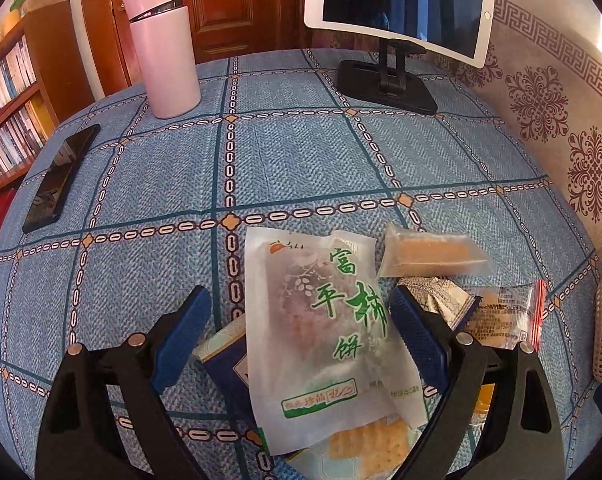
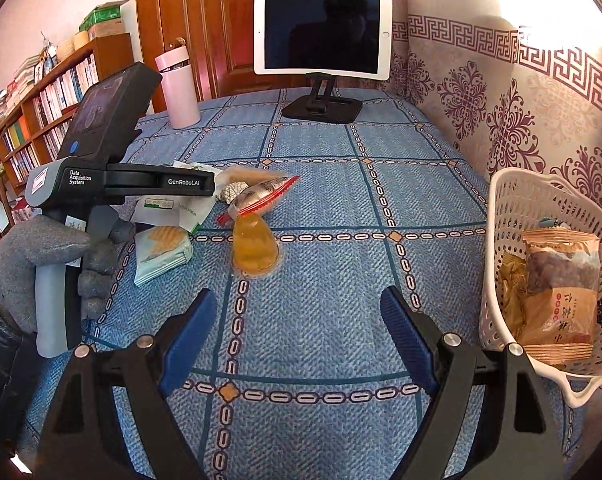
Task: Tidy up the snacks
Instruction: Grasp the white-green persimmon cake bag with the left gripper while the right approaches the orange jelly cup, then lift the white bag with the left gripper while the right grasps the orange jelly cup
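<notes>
A white persimmon-cake packet with green characters (image 1: 321,332) lies on top of a pile of snacks, between the wide-apart fingers of my open left gripper (image 1: 301,320). Under it are a cracker pack (image 1: 365,446) and a blue box (image 1: 225,368). A clear wafer pack (image 1: 429,256) and a red-edged packet (image 1: 505,312) lie to its right. My right gripper (image 2: 299,320) is open and empty over bare cloth. An orange jelly cup (image 2: 255,248) and a teal cracker pack (image 2: 163,252) lie ahead of it. The white basket (image 2: 513,216) at right holds several snack packets (image 2: 561,288).
A pink thermos (image 1: 161,48), a black phone (image 1: 61,178) and a tablet on a black stand (image 1: 397,8) stand on the blue checked tablecloth (image 1: 301,152). A patterned wall runs along the right, a bookshelf (image 2: 41,108) at left. The left gripper's body (image 2: 101,160) shows in the right wrist view.
</notes>
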A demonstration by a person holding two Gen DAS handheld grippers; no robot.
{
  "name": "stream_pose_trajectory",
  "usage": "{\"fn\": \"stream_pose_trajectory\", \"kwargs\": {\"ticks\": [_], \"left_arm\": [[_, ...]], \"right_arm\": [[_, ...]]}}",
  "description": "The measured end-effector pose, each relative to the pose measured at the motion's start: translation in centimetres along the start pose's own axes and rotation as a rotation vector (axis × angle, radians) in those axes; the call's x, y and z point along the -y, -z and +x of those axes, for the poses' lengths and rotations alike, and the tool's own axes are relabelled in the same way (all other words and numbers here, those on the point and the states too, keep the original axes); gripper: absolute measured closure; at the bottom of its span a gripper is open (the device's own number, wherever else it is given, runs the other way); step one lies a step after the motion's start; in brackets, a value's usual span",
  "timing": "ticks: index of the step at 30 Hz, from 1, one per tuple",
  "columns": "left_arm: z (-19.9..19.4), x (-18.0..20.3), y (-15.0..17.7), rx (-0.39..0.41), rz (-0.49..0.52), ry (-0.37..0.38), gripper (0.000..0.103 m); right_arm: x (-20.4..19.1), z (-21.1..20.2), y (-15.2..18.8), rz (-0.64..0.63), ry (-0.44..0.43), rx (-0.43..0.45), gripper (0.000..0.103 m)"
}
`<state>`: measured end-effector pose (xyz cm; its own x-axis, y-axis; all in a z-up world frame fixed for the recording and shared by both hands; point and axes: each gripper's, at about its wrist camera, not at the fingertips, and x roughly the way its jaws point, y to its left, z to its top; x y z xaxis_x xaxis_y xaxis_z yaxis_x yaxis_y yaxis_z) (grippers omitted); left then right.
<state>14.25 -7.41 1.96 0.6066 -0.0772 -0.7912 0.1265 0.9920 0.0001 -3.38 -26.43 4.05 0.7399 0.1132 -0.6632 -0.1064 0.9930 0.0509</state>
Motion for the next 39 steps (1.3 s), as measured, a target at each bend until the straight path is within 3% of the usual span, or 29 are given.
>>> {"fn": "stream_pose_trajectory", "kwargs": {"ticks": [4,10,13,20,23,33,35,37,39], "left_arm": [[0.2,-0.3,0.2,0.003,0.002,-0.007,0.036],[-0.6,-1.6,0.1,0.023,-0.043,0.045,0.062],[-1.1,-1.9,0.0,0.037,-0.061,0.063,0.066],[-2.8,-2.8,-0.6,0.079,-0.08,0.073,0.069],[-3.5,-3.2,-0.9,0.097,-0.09,0.072,0.071],[-3.9,-4.6,-1.3,0.093,-0.111,0.071,0.07],[-3.8,-4.9,-1.4,0.084,-0.121,0.07,0.058],[-3.7,-5.3,-1.5,0.086,-0.125,0.053,0.029],[-3.6,-5.6,-1.5,0.089,-0.128,0.04,0.026]], "right_arm": [[0.1,0.5,0.0,0.011,-0.008,-0.013,0.02],[0.1,1.5,-0.1,0.023,-0.016,-0.036,0.02],[0.1,2.1,-0.2,0.036,-0.027,-0.049,0.02],[-0.2,4.5,-1.3,0.054,-0.071,-0.095,0.043],[-0.6,5.5,-1.9,0.058,-0.091,-0.107,0.046],[-1.9,7.8,-4.0,0.04,-0.095,-0.106,0.046],[-2.1,8.2,-4.1,0.04,-0.092,-0.111,0.046],[-2.3,8.6,-4.2,0.041,-0.087,-0.112,0.047],[-2.3,8.5,-4.3,0.041,-0.088,-0.109,0.053]]}}
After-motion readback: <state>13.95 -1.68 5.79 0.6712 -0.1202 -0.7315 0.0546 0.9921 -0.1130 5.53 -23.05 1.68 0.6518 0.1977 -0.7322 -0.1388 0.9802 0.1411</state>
